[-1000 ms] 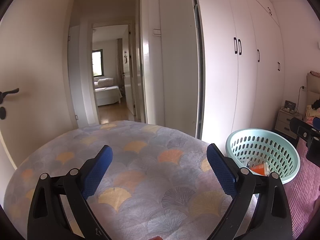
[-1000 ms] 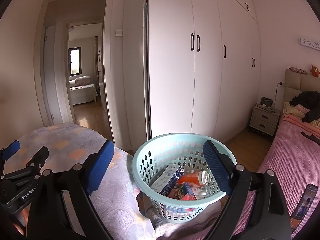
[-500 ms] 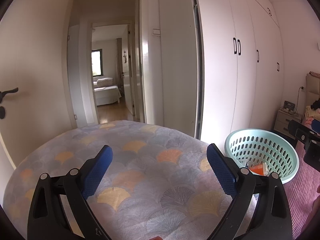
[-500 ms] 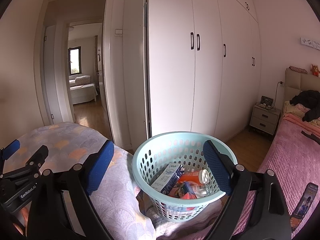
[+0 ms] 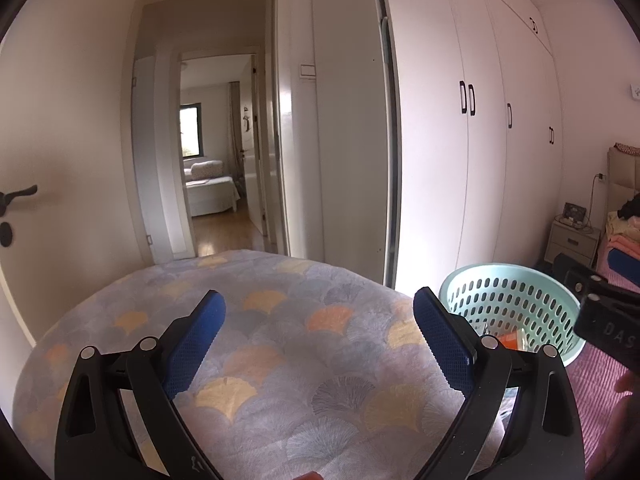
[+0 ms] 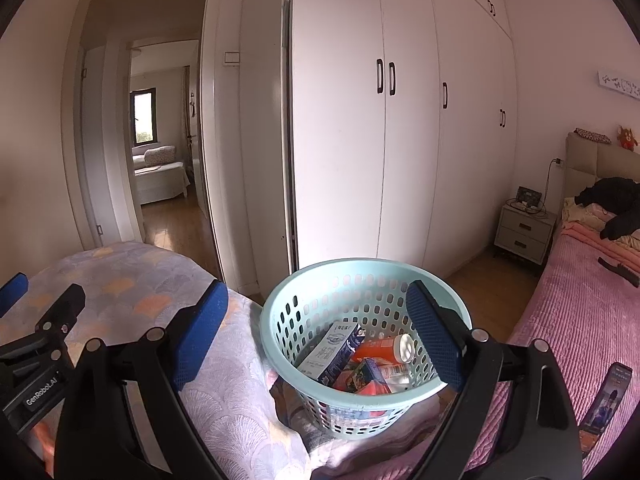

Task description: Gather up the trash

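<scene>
Little has shifted since a second ago: in your left wrist view the basket has slid slightly left, otherwise both views match.

Mint perforated basket sits upright on the rumpled bedding, mouth up, between the fan-pattern quilt and the pink bedspread. Probably light, thin plastic, walls likely to flex; take it by the rim, not the holed wall.

Inside: milk carton leaning, long axis tilted, top toward the far rim. Stiff card, likely empty and easy to crush; grip across its narrow faces. Orange bottle lies on its side, cap end pointing right. Round and slick; clamp mid-body. Smaller wrappers beneath are too jumbled to identify.

Your right gripper stands wide apart, empty, framing the basket. Your left gripper is likewise spread, nothing between its pads, over the quilt.
</scene>
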{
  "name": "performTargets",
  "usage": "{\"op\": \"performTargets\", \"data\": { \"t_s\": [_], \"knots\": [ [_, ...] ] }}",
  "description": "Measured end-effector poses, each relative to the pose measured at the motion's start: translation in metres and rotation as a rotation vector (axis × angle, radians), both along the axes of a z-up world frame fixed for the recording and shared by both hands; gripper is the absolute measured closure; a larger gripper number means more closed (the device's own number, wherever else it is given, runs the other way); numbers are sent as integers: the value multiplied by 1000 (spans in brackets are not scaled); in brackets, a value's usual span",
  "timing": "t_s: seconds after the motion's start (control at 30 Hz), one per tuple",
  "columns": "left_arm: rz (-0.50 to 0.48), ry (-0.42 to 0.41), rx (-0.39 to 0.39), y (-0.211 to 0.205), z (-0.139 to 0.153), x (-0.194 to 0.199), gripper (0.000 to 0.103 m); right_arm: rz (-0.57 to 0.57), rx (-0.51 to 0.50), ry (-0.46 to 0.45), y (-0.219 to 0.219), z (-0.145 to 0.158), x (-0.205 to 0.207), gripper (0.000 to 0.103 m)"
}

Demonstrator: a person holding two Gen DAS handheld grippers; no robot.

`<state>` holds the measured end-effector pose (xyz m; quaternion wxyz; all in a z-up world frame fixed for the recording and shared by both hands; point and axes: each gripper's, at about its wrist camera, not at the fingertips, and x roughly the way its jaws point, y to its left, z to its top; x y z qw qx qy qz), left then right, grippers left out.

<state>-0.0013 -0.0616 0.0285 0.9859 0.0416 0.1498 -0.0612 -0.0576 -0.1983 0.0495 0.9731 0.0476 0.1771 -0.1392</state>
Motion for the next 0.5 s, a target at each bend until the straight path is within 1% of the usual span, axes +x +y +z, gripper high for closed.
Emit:
{"op": "performTargets", "data": {
  "t_s": [0.23, 0.4, 0.5],
  "knots": [
    [-16, 8, 6, 2, 15, -11, 11, -14, 4, -20, 1, 8, -10, 17],
    [-40, 28, -32, 7, 22, -19, 11, -7, 13, -21, 3, 14, -15, 17],
    [-36, 22, -13, 8, 24, -24, 11, 4, 9, -32, 8, 19, -18, 17]
  ]
}}
